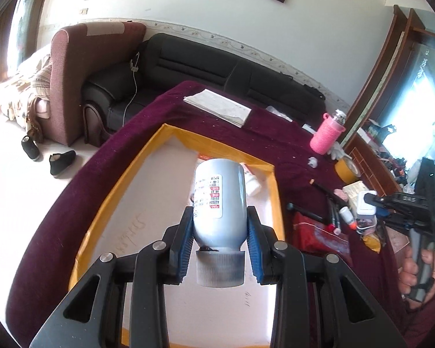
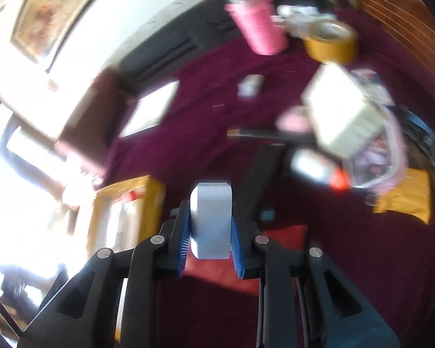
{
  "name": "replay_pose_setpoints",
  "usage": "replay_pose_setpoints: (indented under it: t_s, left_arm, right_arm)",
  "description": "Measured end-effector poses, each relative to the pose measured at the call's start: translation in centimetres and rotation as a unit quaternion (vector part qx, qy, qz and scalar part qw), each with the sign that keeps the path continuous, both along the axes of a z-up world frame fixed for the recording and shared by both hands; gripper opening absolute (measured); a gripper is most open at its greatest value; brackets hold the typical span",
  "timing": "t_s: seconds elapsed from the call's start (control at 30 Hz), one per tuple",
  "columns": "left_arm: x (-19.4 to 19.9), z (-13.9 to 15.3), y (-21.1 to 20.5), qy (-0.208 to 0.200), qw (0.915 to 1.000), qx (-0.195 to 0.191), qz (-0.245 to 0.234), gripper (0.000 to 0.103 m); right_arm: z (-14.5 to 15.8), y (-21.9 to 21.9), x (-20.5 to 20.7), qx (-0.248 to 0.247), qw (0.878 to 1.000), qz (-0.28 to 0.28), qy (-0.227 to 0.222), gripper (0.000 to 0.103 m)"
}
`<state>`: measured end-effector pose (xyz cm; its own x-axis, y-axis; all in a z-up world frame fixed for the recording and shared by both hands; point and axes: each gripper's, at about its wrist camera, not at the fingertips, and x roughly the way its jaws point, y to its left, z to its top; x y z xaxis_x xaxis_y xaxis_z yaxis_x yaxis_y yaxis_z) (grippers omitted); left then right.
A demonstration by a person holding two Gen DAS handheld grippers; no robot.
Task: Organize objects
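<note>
My left gripper is shut on a grey plastic bottle with a white label, held cap toward the camera above the yellow-rimmed white box. A small white bottle lies in the box's far corner. My right gripper is shut on a white block-shaped object, held above the maroon tablecloth. The right wrist view is blurred by motion. The right gripper also shows in the left wrist view, held in a hand at the right edge.
A pink sleeved bottle, yellow tape roll, folded papers, pens and a red pouch lie on the maroon-covered table. A black sofa stands behind it. The box corner shows in the right wrist view.
</note>
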<state>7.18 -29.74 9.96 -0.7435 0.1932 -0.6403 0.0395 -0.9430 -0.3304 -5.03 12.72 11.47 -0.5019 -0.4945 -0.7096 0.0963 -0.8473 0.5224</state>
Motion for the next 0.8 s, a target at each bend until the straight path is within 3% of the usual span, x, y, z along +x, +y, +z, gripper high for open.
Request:
replay_pose_setpoints:
  t_s: [0.13,0.27,0.43,0.63,0.77,0.8]
  left_arm:
    - [-3.3,-0.7,-0.8,-0.032,0.9986,-0.041,0.004,0.029]
    - [-7.9,-2.7,-1.6,-0.08,0.9946,-0.066,-0.002,0.029]
    - [-12.0,-4.6,-2.5,-0.103,0.9912,-0.083,0.005,0.029]
    - [-12.4,-5.4,-3.5,-0.101,0.991,-0.085,0.025,0.031]
    - [-12.0,-5.7,-4.0,-0.112,0.9901,-0.079,0.031,0.053]
    - [-11.9,-5.6,-4.1,-0.111,0.9904,-0.074,0.034,0.054]
  right_arm:
    - [0.5,-6.1,0.5,-0.015,0.996,0.084,-0.007,0.022]
    - [-1.4,-13.5,0.1,0.009,0.988,0.15,-0.025,0.022]
    - [-4.4,-20.2,-2.2,0.038,0.982,0.18,-0.046,0.022]
    - [-6.9,-23.1,-4.3,0.047,0.976,0.202,-0.06,0.023]
    - [-7.5,-24.2,-4.3,0.056,0.977,0.203,-0.047,0.028]
    - [-7.4,-24.2,-4.1,0.057,0.977,0.201,-0.041,0.034]
